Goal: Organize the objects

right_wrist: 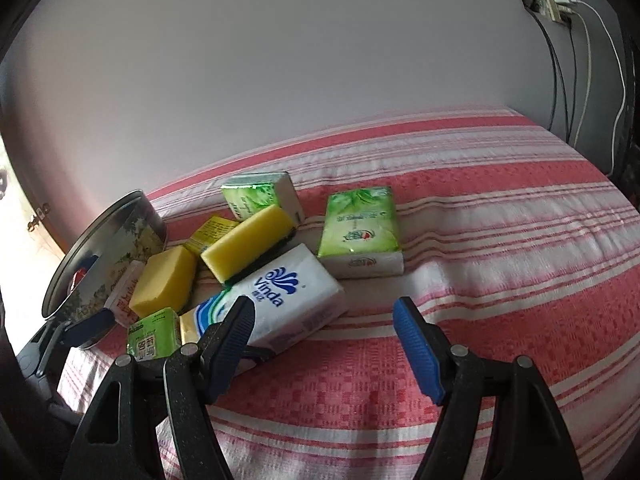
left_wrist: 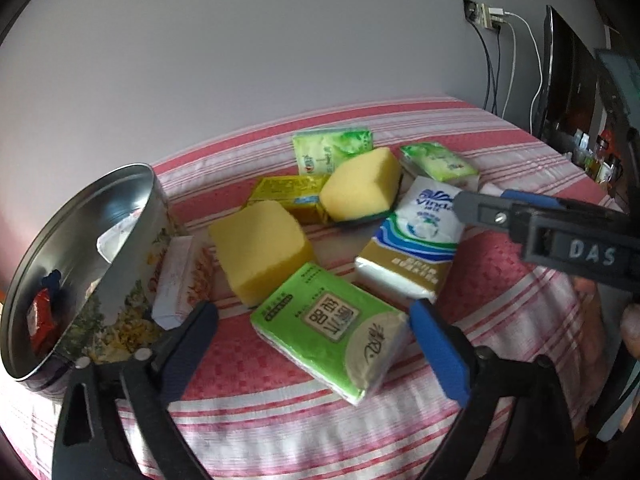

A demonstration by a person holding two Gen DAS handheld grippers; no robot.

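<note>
Several tissue packs and sponges lie on a red-and-white striped cloth (left_wrist: 280, 412). My left gripper (left_wrist: 312, 320) is open, its fingers on either side of a green tissue pack (left_wrist: 320, 324), not closed on it. A round metal tin (left_wrist: 76, 256) stands at the left with a red packet inside. Two yellow sponges (left_wrist: 260, 252) (left_wrist: 360, 184) lie behind the green pack. A white and blue Vinda pack (left_wrist: 412, 244) lies to the right. My right gripper (right_wrist: 324, 316) is open and empty, its left finger (right_wrist: 232, 332) in front of the Vinda pack (right_wrist: 288, 296).
A white and orange pack (left_wrist: 184, 280) leans beside the tin. A yellow packet (left_wrist: 288, 192) and two light green packs (left_wrist: 332, 148) (left_wrist: 440, 160) lie further back. The right gripper's body (left_wrist: 560, 232) reaches in from the right. A wall with sockets and cables (left_wrist: 496, 40) stands behind.
</note>
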